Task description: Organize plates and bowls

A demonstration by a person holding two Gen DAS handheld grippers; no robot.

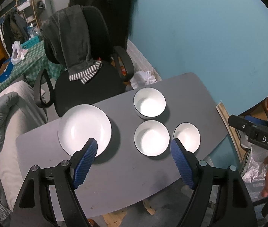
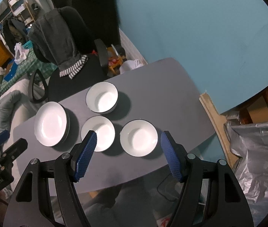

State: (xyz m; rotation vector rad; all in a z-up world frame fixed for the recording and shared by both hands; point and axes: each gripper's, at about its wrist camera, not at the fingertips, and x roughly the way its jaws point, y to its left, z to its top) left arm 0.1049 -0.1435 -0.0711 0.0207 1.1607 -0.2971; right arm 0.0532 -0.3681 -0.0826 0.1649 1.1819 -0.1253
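A stack of white plates (image 1: 84,128) sits at the left of the grey table (image 1: 115,170); it also shows in the right wrist view (image 2: 50,123). Three white bowls with dark rims stand to its right: a far bowl (image 1: 149,102) (image 2: 102,96), a middle bowl (image 1: 151,137) (image 2: 98,133) and a right bowl (image 1: 187,137) (image 2: 138,137). My left gripper (image 1: 134,147) is open and empty, above the table's near part, between plates and bowls. My right gripper (image 2: 128,141) is open and empty, hovering in front of the right bowl.
A black office chair (image 1: 88,87) draped with a grey garment stands behind the table. A grey sofa (image 1: 5,113) lies at the left. A blue wall (image 1: 200,28) is at the back. Silver sheeting (image 2: 257,160) and boxes lie at the right of the table.
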